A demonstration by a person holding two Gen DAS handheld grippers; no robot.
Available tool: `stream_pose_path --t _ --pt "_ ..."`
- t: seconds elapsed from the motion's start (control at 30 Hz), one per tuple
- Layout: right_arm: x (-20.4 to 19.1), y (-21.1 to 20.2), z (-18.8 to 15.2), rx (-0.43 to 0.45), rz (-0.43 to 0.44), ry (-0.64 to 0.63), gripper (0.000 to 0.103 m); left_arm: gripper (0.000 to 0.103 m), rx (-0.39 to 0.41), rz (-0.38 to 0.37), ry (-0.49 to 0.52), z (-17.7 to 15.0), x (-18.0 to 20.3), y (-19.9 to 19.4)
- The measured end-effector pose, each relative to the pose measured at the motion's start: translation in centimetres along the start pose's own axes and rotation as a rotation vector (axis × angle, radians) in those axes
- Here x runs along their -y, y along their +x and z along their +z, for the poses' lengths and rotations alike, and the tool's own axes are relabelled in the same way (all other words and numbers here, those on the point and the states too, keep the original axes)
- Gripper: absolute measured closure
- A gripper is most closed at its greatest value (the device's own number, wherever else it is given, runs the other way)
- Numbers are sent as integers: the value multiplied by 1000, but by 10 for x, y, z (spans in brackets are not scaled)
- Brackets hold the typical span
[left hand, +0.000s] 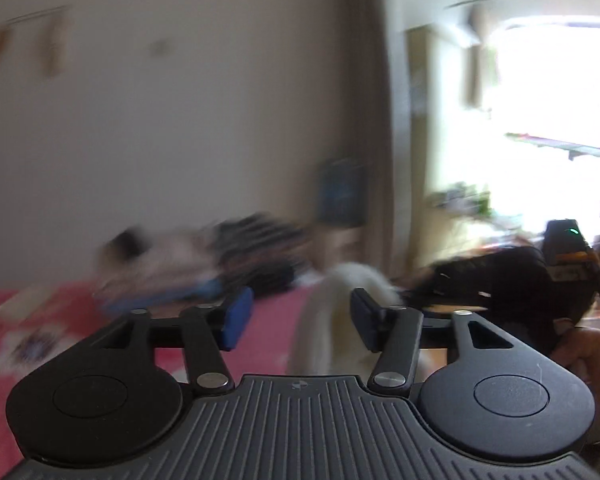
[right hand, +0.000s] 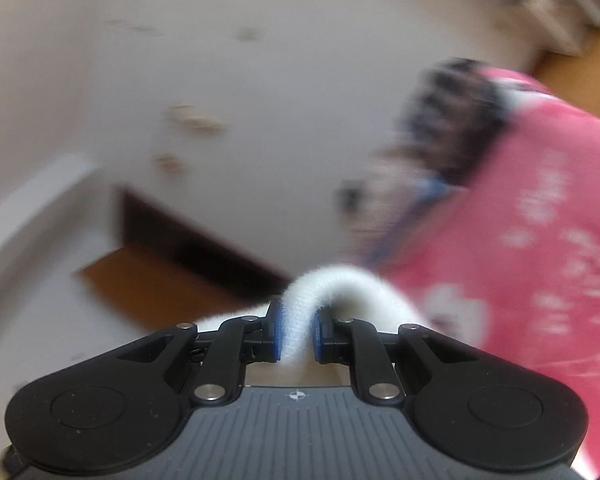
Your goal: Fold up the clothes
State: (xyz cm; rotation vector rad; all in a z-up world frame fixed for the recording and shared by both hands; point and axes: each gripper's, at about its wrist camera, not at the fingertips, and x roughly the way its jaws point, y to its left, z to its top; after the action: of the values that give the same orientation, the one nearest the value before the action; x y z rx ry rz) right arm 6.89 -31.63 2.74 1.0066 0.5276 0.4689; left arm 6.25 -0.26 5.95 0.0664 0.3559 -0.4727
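A pink bedspread point(left hand: 268, 332) with pale printed shapes covers the bed. Beyond it rises a plain light wall point(left hand: 180, 120), where small blurred items point(left hand: 52, 48) hang high up. To the right of the bedspread a bright window point(left hand: 548, 120) glares beside a brownish curtain point(left hand: 376, 120). In the right wrist view, wooden floor point(right hand: 148, 280) shows to the left of the bedspread point(right hand: 540, 240), with a dark baseboard point(right hand: 188, 232) along the wall.

Each claw point(left hand: 298, 318) point(right hand: 296, 334) has black linkage arms, silver pivot screws, blue pads point(left hand: 236, 316) and a ribbed grey body.
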Motion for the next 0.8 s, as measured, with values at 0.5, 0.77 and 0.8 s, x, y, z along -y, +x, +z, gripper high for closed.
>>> stream_pose_path --t 0.5,0.77,0.8 --pt "115 -14 -27 101 -313 160 46 31 -441 -57 -219 -108 1 25" --pt "108 -34 -55 67 -227 122 31 28 -561 -45 -399 -143 2 55" --pt "114 -29 -59 48 -254 139 31 28 -557 -41 -426 -144 1 58"
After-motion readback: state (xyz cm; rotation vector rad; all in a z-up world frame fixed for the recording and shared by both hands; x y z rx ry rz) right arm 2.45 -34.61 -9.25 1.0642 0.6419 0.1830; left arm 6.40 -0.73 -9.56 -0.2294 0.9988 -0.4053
